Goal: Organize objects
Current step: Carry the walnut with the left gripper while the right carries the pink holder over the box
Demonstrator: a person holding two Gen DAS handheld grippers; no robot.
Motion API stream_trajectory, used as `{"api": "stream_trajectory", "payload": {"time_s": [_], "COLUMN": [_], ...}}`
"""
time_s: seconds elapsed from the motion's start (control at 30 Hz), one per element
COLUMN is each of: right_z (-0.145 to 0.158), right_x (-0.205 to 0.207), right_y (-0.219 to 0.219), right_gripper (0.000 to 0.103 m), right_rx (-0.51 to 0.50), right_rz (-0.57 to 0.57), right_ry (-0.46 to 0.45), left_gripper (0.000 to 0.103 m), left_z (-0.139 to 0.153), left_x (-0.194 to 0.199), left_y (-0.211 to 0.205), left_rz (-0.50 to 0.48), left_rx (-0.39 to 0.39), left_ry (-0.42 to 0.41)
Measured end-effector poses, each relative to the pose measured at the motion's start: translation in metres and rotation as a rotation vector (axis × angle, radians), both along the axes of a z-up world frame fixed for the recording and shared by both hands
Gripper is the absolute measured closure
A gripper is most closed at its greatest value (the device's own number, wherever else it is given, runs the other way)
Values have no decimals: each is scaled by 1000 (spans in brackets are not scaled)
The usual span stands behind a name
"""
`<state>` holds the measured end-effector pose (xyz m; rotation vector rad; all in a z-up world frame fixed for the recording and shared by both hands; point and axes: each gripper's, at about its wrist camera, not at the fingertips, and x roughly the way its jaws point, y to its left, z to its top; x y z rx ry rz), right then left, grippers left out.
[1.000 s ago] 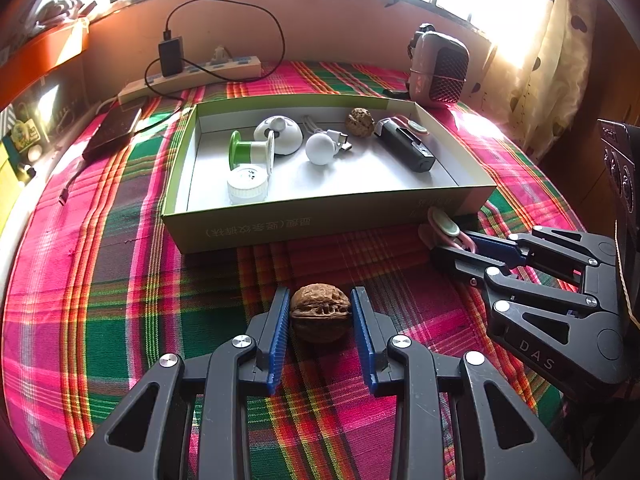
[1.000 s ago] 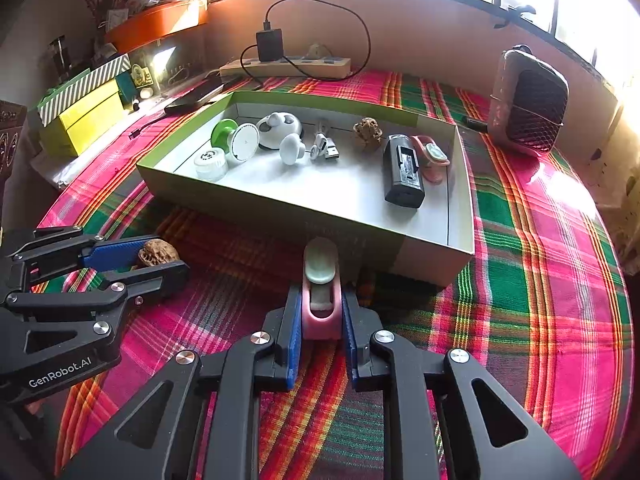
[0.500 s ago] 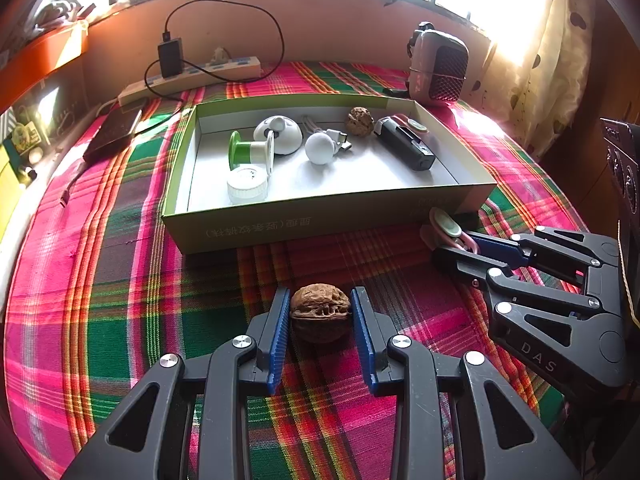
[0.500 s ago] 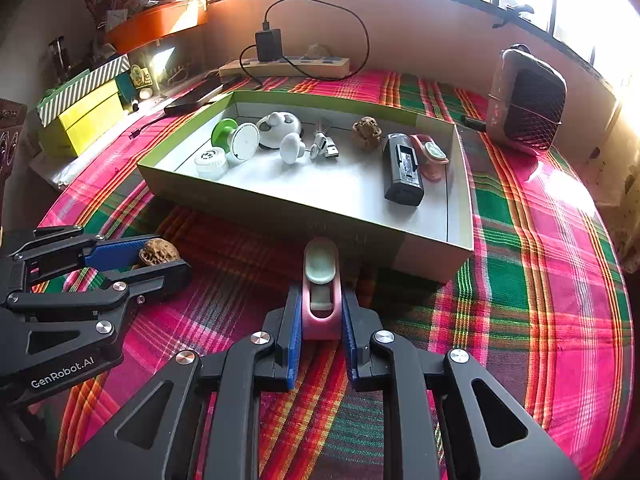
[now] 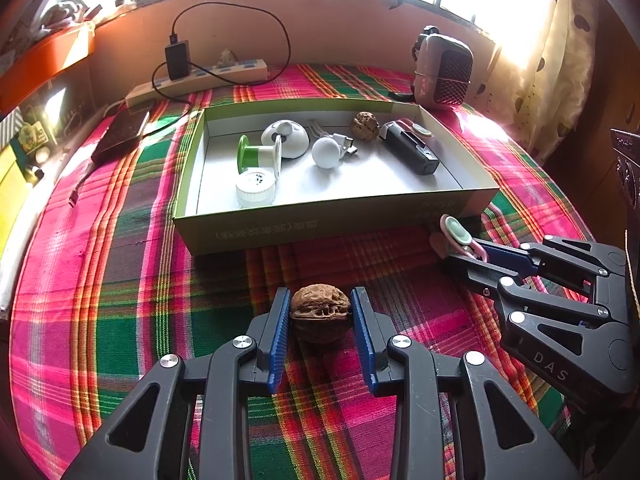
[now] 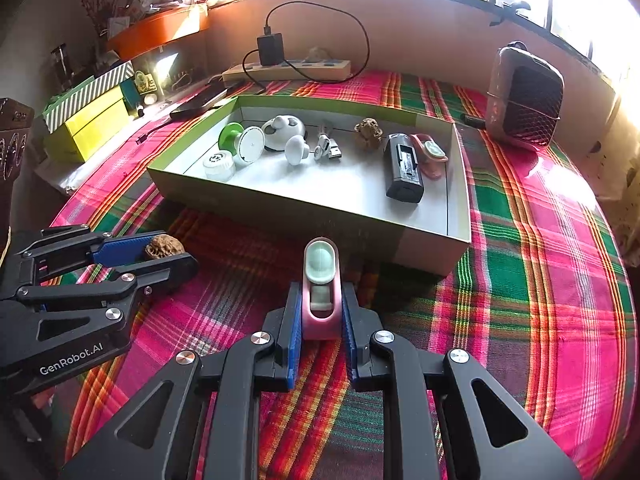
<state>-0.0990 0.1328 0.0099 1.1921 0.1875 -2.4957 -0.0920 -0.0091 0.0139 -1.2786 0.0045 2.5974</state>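
My left gripper (image 5: 320, 312) is shut on a brown walnut (image 5: 320, 312), held just above the plaid cloth in front of the green-rimmed box (image 5: 320, 232). It also shows in the right wrist view (image 6: 160, 250) at the left. My right gripper (image 6: 320, 316) is shut on a pink clip with a pale green pad (image 6: 320, 280), close to the box's near wall (image 6: 360, 232). The clip also shows in the left wrist view (image 5: 456, 232). The box holds a green spool (image 5: 256, 156), a white cap (image 5: 256, 188), a white ball (image 5: 326, 152), another walnut (image 5: 365, 125) and a black device (image 5: 408, 152).
A power strip with a charger (image 5: 200, 76) lies by the back wall. A small heater (image 5: 442, 72) stands at the back right. A dark power bank (image 5: 120, 132) lies left of the box. Yellow and striped boxes (image 6: 88, 116) stand at the far left.
Both grippers have lifted slightly with their objects and edged towards the box. The hold on the walnut and on the clip is unchanged.
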Motion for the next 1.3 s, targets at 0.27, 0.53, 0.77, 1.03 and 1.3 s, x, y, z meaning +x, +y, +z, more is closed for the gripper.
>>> {"api": "stream_trajectory", "payload": {"time_s": [0.27,0.53,0.77,1.03,1.3], "right_z": [9,23,37,49,59], "right_x": [6,10,10,1,-17], "right_y": [0,-1,1,2,3], "right_gripper": [85,85,85,85,85], "right_rx": [-36,-64,-87,-89,-78], "right_rz": [9,22,18,-7,-31], "right_ry": [7,25,50,71,81], "left_gripper": [75,75,75,75,75], "left_z": [10,24,32,45,50], "left_x": [3,5,5,-4,-18], "left_y": [0,0,2,3,4], "left_rz": [16,42,45,52,49], "left_rx": [-9,-33,-34,-23,-9], "left_ry": [26,71,92,116,123]}}
